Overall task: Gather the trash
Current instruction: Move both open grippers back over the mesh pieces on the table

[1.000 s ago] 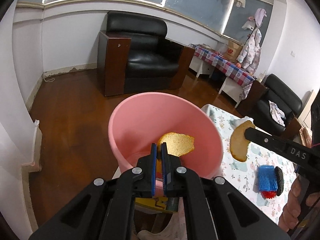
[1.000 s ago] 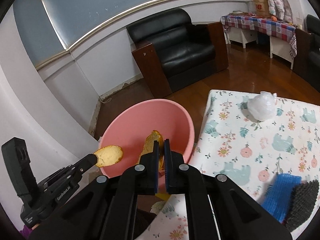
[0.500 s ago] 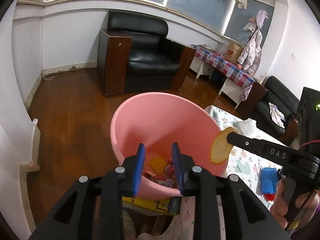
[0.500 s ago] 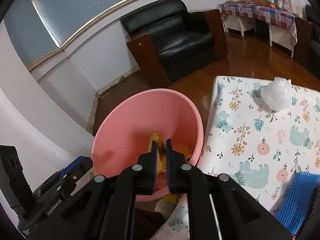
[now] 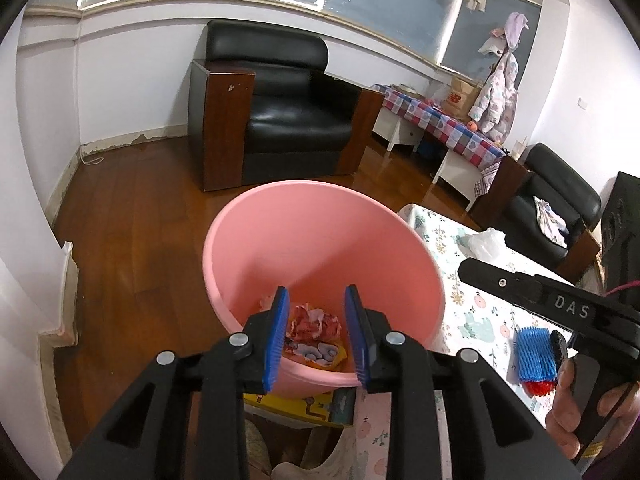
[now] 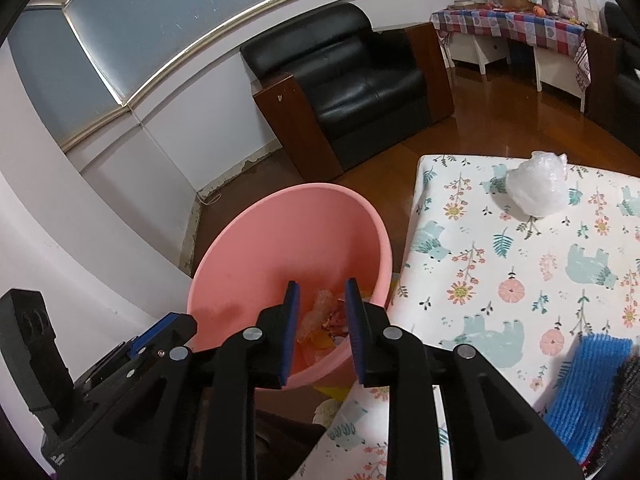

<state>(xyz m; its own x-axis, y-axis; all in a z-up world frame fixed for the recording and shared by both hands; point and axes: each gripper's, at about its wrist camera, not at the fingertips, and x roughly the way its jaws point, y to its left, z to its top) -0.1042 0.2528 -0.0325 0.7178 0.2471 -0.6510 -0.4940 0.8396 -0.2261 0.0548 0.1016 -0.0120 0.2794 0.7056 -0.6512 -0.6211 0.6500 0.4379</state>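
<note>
Wooden flooring is stretching out behind the pink basin (image 5: 320, 240), with a black armchair (image 5: 280, 112) sitting beyond it against the white wall. I am hovering both claws over that basin, which is standing just beside the corner of the table (image 6: 520, 280) under its bear-and-flower cloth.

I am keeping the left gripper (image 5: 316, 332) spread, nothing between its blue pads, aimed down over the near rim of the basin. The right gripper (image 6: 320, 324) has just been opening and its jaws are standing apart too, empty, above the same near rim.

Scraps (image 5: 316, 324) are already lying in the bottom of the basin: crumpled reddish wrapping, something orange-yellow, a printed packet. I am judging the task as partly done, with both hands freed and ready for another pick.

What is left is sitting on the table away from the basin: a crumpled clear plastic bag (image 6: 536, 188) at the far side of the cloth, and a blue foam net sleeve (image 6: 588, 384) near the closer edge, with a dark bristly thing (image 6: 624, 408) touching it and something red showing under it in the left view. Whether all of these count as trash I cannot tell.

Writing I am reading: "DAS" in white on the right gripper's arm (image 5: 572, 312) in the left view, and a red logo on a brown paper bag (image 5: 464, 96) far beyond the basin, too small to spell out.
</note>
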